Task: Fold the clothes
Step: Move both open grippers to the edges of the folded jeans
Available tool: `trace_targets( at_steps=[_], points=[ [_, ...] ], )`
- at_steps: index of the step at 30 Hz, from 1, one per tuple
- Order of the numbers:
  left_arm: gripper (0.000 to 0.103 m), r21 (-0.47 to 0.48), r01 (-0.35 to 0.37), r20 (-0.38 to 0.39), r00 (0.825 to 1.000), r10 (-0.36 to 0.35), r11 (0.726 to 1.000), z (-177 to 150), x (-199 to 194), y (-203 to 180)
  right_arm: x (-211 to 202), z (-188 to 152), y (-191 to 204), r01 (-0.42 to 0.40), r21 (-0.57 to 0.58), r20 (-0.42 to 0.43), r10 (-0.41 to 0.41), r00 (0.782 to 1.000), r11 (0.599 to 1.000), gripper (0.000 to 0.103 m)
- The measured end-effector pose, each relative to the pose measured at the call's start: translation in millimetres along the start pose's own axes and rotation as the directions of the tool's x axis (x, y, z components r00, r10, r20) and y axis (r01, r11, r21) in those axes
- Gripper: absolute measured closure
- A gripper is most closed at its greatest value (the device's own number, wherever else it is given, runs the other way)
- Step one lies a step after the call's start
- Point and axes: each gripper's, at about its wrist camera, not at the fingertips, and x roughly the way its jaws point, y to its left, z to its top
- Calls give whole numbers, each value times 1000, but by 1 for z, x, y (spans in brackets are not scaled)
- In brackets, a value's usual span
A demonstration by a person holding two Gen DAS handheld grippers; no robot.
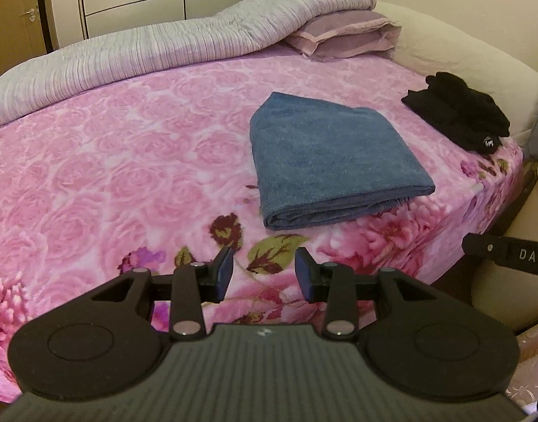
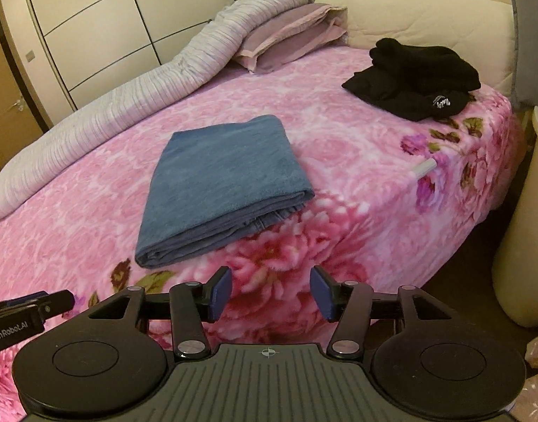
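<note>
The left gripper [image 1: 263,274] is held with its jaws apart and nothing between them, over the near edge of the bed [image 1: 93,176]. The right gripper [image 2: 270,293] is likewise spread and empty, just beside the left one.

Past both, near the bed's front edge, a blue cloth [image 1: 334,161] is seen lying flat, already folded into a thick rectangle with stacked layers showing at its near edge. It is judged soft, limp and fairly light, with a nappy surface that should not slip from the pads; if lifted by one layer, it would likely unfold. A hold is best taken at the near corners, through all layers at once.

Farther back, near the right corner and well apart from the cloth, a black garment [image 2: 415,77] is left bunched. It is judged soft and floppy, to be taken at an outer hem.
</note>
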Motion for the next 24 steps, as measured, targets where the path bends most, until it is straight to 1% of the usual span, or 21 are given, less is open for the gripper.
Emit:
trace_targets(
  at_steps=[7, 11, 14, 16, 19, 24],
  points=[
    [68, -7, 13, 3, 1000, -13, 1000, -2, -1, 4, -8, -4, -2, 15, 11, 7, -15, 1000, 1000, 48],
    [68, -12, 20, -9, 1000, -20, 1000, -3, 3, 6, -4, -5, -5, 20, 20, -5, -20, 1000, 1000, 48],
    [68, -29, 43, -21, 999, -44, 999, -4, 8, 10, 2, -5, -9, 19, 36, -20, -19, 1000, 999, 48],
    [66, -60, 71, -32, 997, -73, 996, -5, 14, 15, 8, -7, -15, 11, 63, -31, -10, 999, 998, 48],
    [65, -115, 100, -60, 992, -107, 988, -6, 28, 26, 18, -9, -29, -5, 128, -51, 11, 999, 992, 47],
    [65, -196, 125, -107, 983, -148, 973, -4, 55, 43, 39, -9, -62, -20, 267, -84, 44, 996, 964, 46]
  ],
)
